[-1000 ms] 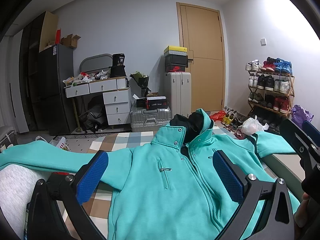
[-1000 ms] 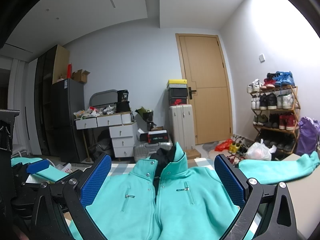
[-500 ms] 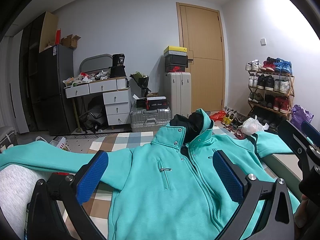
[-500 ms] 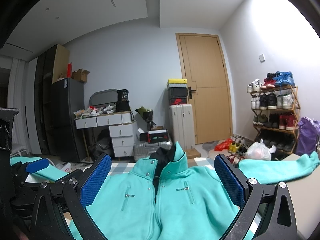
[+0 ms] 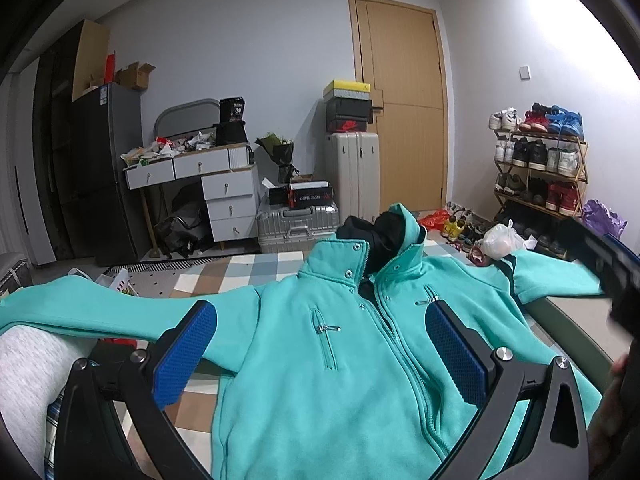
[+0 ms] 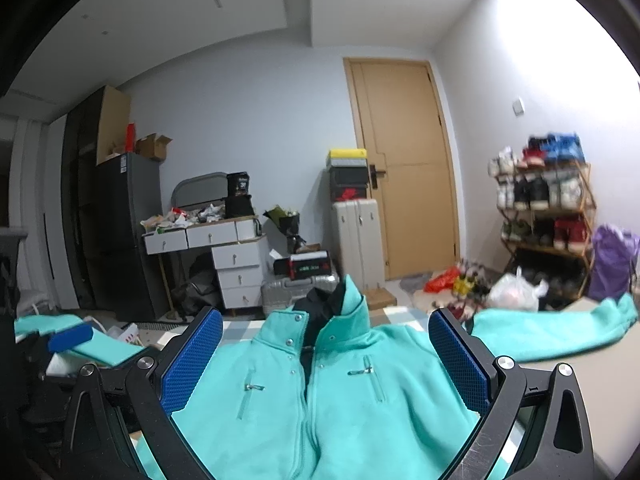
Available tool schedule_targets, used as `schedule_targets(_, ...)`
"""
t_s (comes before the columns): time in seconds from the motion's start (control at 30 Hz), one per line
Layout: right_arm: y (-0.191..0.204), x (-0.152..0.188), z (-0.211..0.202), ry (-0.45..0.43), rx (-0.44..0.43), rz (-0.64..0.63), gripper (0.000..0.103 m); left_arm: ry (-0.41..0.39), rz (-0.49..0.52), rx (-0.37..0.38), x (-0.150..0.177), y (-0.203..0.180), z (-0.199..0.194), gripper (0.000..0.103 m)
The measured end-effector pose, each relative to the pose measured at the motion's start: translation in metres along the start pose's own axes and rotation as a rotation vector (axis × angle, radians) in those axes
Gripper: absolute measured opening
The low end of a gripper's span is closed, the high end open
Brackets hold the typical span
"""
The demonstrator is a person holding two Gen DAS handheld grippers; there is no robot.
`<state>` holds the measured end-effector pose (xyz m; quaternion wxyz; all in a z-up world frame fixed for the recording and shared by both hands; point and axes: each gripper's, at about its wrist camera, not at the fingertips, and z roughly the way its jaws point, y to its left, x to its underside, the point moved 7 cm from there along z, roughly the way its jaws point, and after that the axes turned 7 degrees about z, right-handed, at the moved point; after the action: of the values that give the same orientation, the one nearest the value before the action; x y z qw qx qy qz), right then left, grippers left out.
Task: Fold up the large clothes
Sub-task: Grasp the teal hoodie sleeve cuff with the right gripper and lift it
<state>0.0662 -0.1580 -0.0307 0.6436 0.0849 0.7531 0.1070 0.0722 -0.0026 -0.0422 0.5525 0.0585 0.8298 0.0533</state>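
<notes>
Beneath both spread grippers (image 5: 320, 344), teal jacket (image 5: 288, 380).

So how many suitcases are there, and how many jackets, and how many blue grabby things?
Suitcases: 2, an upright pale suitcase and a silver suitcase lying flat.
Jackets: 1, the turquoise jacket.
Grippers: 2, the left gripper and the right gripper, both open.
Total: 5.

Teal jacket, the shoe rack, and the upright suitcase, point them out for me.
teal jacket (image 5: 360, 380), left wrist view, chest panel.
shoe rack (image 5: 540, 172), left wrist view, middle shelf.
upright suitcase (image 5: 352, 172), left wrist view, front shell.
</notes>
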Motion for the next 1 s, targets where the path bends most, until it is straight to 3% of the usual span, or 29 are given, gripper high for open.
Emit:
schedule_targets(0.1,-0.034,-0.008,0.012,0.072,0.012,0.065,0.103,0.016,0.011,0.018,0.002,-0.007,0.004,0.102)
schedule_targets(0.2,-0.104,-0.017,0.025,0.170,0.084,0.154,0.103,0.024,0.030,0.041,0.004,-0.015,0.004,0.102)
schedule_targets(0.3,-0.198,-0.020,0.033,0.287,0.214,0.238,0.103,0.035,0.055,0.059,0.006,-0.026,0.006,0.102)
schedule_targets(0.37,-0.281,-0.021,0.029,0.345,0.372,0.278,0.103,0.044,0.075,0.068,0.008,-0.032,0.008,0.102)
schedule_targets(0.47,-0.381,-0.029,0.015,0.363,0.536,0.312,0.103,0.065,0.109,0.073,0.013,-0.041,0.014,0.102)
schedule_targets(0.53,-0.430,-0.031,0.007,0.375,0.577,0.386,0.103,0.081,0.133,0.070,0.016,-0.045,0.017,0.102)
schedule_targets(0.6,-0.487,-0.030,0.001,0.379,0.570,0.550,0.103,0.099,0.156,0.065,0.020,-0.048,0.020,0.102)
schedule_targets(0.73,-0.550,-0.020,0.002,0.374,0.511,0.822,0.095,0.132,0.190,0.046,0.027,-0.053,0.028,0.102)
schedule_targets(1.0,-0.588,-0.017,0.045,0.419,0.570,0.796,0.090,0.168,0.237,0.003,0.036,-0.060,0.039,0.102)
